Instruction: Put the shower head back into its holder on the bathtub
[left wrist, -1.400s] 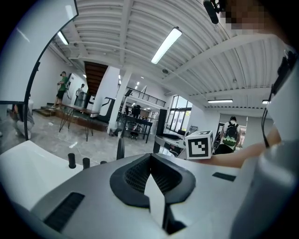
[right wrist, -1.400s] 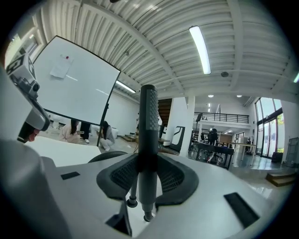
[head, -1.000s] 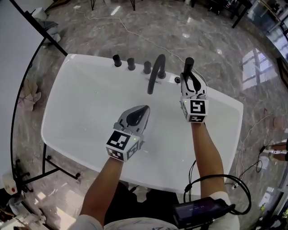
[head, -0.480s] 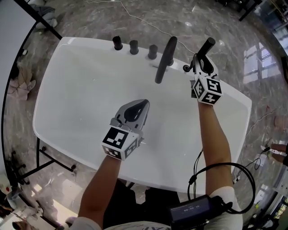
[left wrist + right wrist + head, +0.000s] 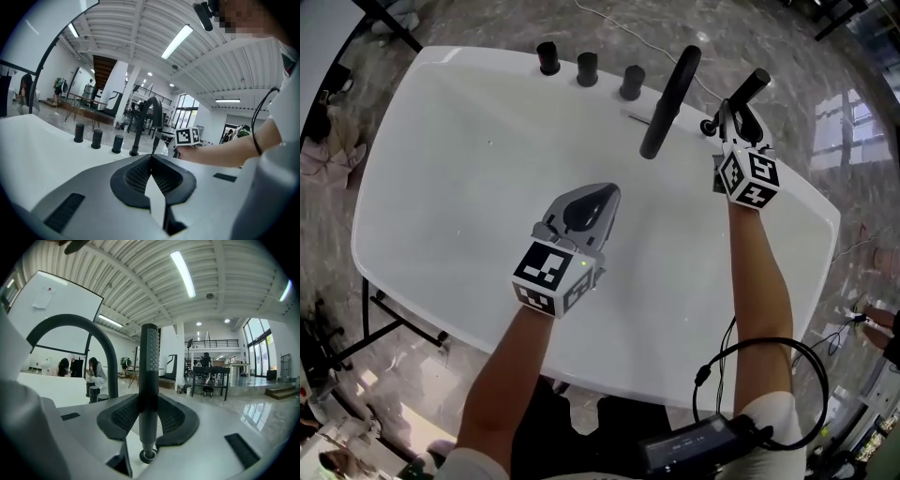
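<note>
Black and slim, the shower head stands upright between the right gripper's jaws. They are spread only as wide as its handle and clamped on its lower part, a ribbed pad pressing each side. Its foot meets the round holder on the rim of the white bathtub, just right of the curved black faucet. I cannot tell how deep it sits in the ring. From the head view, the right gripper is at the tub's far edge. The left gripper hangs over the open basin, well apart from it. Its jaws are together at the tips with nothing between them.

A second ago the wand was held up clear of the rim, with the holder's ring lying bare beside it. Since then the right gripper has brought it down onto the ring. The left gripper has stayed closed and empty over the basin.
</note>
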`<state>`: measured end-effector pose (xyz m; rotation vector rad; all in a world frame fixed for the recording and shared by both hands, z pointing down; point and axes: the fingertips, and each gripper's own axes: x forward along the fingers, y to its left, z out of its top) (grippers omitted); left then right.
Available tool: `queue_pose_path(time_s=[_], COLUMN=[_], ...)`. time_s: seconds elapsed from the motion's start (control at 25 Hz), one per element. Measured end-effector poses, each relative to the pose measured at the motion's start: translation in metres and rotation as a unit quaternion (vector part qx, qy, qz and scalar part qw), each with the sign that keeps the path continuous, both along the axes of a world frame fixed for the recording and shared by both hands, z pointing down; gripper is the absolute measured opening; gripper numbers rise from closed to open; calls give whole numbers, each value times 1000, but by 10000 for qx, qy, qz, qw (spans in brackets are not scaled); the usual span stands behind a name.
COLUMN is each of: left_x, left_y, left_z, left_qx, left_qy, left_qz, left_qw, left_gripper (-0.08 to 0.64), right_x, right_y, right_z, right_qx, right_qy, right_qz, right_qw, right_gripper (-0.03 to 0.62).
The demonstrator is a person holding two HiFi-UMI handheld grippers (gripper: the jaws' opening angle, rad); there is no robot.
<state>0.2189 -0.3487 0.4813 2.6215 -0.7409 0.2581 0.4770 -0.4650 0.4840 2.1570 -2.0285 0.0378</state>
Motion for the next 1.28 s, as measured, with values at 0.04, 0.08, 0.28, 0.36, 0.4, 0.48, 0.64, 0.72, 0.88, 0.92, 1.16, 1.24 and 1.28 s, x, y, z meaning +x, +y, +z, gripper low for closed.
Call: queue_pose_path(time_s=[0.04,0.08,0.28,0.36,0.4,0.48,0.64,0.72,0.88,0.92,1.16,1.24,1.28], left_x=[1,2,3,1,-1,-5,-10,-12,-14,-14,-9,-7,-7], left_y=[-1,-1,5,6,5,2,4,5,7,7,19,24,26], left_z=[7,12,26,32,35,39,48,52,56,57,64,66,67], left_qx=[-25,-52,-154,-184,-199,-241,-300,-319,-341,-350,-440,-441,-444], left_qy=[-16,-27,-10,-3,8,40,63,32,7,2,-2,-20,-33], left_qz=[-3,0,46,56,43,3,-36,-21,14,16,86,125,142], left_qw=[10000,10000,9999,9998,9998,9997,9995,9995,9994,9994,9990,9989,9989], left_gripper=[18,18,18,18,18,18,18,18,18,18,18,18,18], right_x=[0,1,5,7,7,9,12,12,10,9,16,17,17], right_y=[-1,-2,-6,-8,-10,-13,-14,-15,-15,-14,0,0,0], right_z=[4,7,27,33,36,43,54,59,64,64,74,75,76], right_qx=[-6,-17,-146,-184,-197,-233,-312,-378,-368,-339,-235,-242,-275], right_qy=[6,2,-61,-93,-111,-159,-186,-145,-34,-6,-233,-259,-267], right_qz=[-26,-47,-62,-47,-43,-19,59,43,55,77,311,324,314], right_qw=[10000,10000,9999,9998,9997,9996,9993,9992,9993,9994,9990,9988,9988], right_gripper=[123,123,121,123,123,123,122,123,121,121,123,123,123])
